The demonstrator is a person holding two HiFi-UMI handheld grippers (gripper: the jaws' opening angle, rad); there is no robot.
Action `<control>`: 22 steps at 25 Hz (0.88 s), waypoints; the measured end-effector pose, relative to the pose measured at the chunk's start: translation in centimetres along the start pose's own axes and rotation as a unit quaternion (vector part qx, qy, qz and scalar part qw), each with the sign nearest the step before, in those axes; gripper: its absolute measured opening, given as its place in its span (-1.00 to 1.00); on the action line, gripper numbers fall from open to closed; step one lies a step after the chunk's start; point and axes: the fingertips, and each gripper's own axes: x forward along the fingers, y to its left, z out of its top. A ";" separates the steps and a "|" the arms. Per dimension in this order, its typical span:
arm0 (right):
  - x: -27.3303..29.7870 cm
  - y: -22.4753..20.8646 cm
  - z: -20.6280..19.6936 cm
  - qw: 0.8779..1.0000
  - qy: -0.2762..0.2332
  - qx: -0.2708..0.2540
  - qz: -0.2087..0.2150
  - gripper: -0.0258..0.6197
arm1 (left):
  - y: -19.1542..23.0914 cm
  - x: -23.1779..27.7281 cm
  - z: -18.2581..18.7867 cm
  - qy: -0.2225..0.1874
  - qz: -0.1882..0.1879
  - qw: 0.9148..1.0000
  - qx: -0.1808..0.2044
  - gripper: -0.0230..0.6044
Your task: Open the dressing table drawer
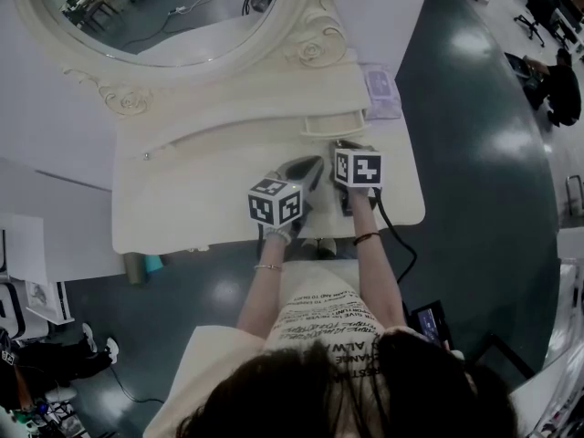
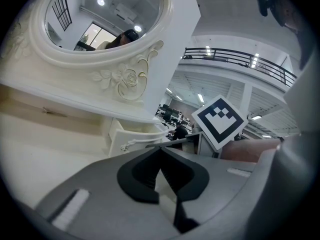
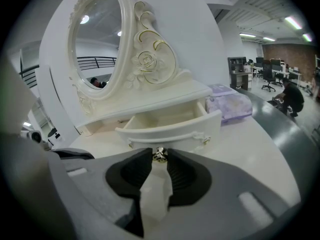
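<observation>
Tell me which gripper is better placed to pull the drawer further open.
Right: the right gripper clasps the drawer knob, and the drawer is partly out. The left gripper is shut, empty, off to the side.

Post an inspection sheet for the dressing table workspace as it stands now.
Surface: cream dressing table top.
Job's things: drawer pulled open; metal knob on its front.
Clutter: purple tissue pack beside the drawer.
Grippers: right gripper fingers closed on the knob; left gripper shut, empty.
Cables: black cable trailing from the right gripper.
Surroundings: oval mirror; dark floor; person far right.
</observation>
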 end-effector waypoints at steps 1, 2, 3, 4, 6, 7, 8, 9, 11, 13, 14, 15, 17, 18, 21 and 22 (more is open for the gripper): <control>0.0 0.0 -0.1 1.000 -0.001 0.000 0.000 -0.61 | -0.1 0.0 0.0 0.000 0.000 1.000 0.000 -0.93; 0.0 0.0 -0.1 1.000 -0.001 0.001 0.001 -0.61 | -0.1 0.0 -0.1 0.000 0.000 1.000 0.000 -0.93; 0.0 0.0 -0.1 1.000 -0.002 0.001 0.001 -0.61 | -0.1 0.0 -0.1 0.000 0.000 1.000 0.000 -0.93; 0.0 0.0 -0.1 1.000 -0.003 0.002 0.002 -0.61 | -0.1 0.0 -0.1 -0.001 0.000 1.000 0.000 -0.93; 0.0 0.0 -0.1 1.000 -0.005 0.004 0.004 -0.61 | -0.2 0.0 -0.2 0.000 0.001 1.000 0.000 -0.93; 0.0 0.0 -0.1 1.000 -0.006 0.004 0.004 -0.61 | -0.2 0.0 -0.2 0.000 0.001 1.000 0.000 -0.93; -0.1 0.0 -0.1 1.000 -0.006 0.004 0.003 -0.61 | -0.2 -0.1 -0.2 0.000 0.001 1.000 0.000 -0.93; -0.1 0.0 -0.1 1.000 -0.006 0.004 0.002 -0.61 | -0.2 -0.1 -0.2 0.000 0.001 1.000 0.000 -0.93; -0.1 0.1 -0.1 1.000 -0.007 0.004 0.002 -0.61 | -0.2 -0.1 -0.3 0.000 0.002 1.000 0.000 -0.93; 0.0 0.1 -0.2 1.000 -0.008 0.004 0.002 -0.61 | -0.1 -0.1 -0.3 0.001 0.003 1.000 -0.001 -0.93; 0.0 0.1 -0.2 1.000 -0.007 0.004 0.002 -0.61 | -0.1 -0.1 -0.4 0.001 0.003 1.000 -0.001 -0.93; 0.0 0.1 -0.2 1.000 -0.007 0.004 0.003 -0.61 | -0.1 -0.1 -0.4 0.001 0.003 1.000 -0.001 -0.93; -0.1 0.1 -0.3 1.000 -0.007 0.005 0.002 -0.61 | -0.1 -0.1 -0.5 0.001 0.003 1.000 0.000 -0.93; -0.1 0.1 -0.3 1.000 -0.007 0.005 0.002 -0.61 | -0.2 0.0 -0.5 0.002 0.002 1.000 0.000 -0.93; -0.1 0.1 -0.4 1.000 -0.007 0.005 0.003 -0.61 | -0.4 0.1 -0.6 0.004 0.001 1.000 0.000 -0.93; -0.2 0.1 -0.4 1.000 -0.007 0.005 0.003 -0.61 | -0.4 0.1 -0.7 0.005 0.000 1.000 0.000 -0.93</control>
